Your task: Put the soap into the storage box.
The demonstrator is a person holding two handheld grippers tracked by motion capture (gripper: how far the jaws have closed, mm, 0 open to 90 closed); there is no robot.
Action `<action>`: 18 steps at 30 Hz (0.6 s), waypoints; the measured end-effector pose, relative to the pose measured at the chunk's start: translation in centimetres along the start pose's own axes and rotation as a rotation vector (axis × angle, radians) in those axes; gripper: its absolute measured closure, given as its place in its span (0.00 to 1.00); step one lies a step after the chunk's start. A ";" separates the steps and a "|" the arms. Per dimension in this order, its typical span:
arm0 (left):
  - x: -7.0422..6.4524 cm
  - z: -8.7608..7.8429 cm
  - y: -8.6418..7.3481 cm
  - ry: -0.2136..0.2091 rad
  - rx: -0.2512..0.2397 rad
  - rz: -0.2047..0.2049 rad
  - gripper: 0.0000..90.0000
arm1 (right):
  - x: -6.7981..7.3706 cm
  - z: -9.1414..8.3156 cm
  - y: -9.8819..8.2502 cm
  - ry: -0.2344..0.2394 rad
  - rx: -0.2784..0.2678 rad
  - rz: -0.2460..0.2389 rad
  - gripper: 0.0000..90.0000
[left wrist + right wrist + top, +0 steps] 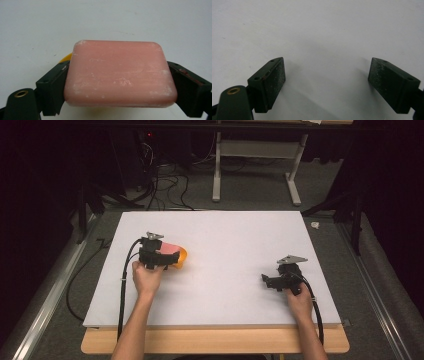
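A pink bar of soap (120, 73) sits clamped between the two black jaws of my left gripper (117, 82). In the high view that left gripper (159, 254) holds the pink soap (169, 248) over an orange dish (181, 258) on the left part of the white board. A sliver of the orange dish (65, 58) shows beside the soap's left edge. My right gripper (266, 281) rests low over the board at the right, open. Its jaws stand wide apart in the right gripper view (327, 82) with bare white surface between them.
The white board (225, 245) covers most of a wooden table (215, 340). Black cables trail from both grippers off the near edge. Beyond the board lie a grey floor, cables and the white legs of a stand (216, 180).
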State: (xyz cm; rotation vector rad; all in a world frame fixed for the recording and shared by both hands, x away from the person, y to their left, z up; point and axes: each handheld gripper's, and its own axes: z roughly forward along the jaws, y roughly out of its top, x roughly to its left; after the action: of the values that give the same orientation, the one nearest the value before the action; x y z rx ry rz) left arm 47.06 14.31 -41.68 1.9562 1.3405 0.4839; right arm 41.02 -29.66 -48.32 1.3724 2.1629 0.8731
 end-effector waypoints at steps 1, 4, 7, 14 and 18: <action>0.1 0.2 0.0 0.005 0.006 -0.005 0.15 | 0.0 0.0 0.0 0.000 0.000 0.001 0.17; 0.2 0.5 0.0 0.011 0.010 -0.010 0.15 | 0.0 0.0 0.0 0.000 0.000 0.000 0.17; 0.3 0.7 -0.1 0.019 0.018 -0.014 0.15 | 0.0 0.0 0.0 0.000 0.000 0.001 0.17; 0.3 1.6 -0.2 0.036 0.034 -0.022 0.15 | 0.0 0.0 0.0 0.000 0.000 0.000 0.17; 0.3 1.8 -0.2 0.040 0.036 -0.026 0.15 | 0.0 0.0 0.0 0.000 0.000 0.000 0.17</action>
State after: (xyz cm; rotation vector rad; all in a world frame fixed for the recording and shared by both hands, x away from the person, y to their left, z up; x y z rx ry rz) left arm 48.22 14.00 -43.13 1.9659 1.4065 0.4915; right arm 41.02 -29.66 -48.32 1.3722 2.1631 0.8735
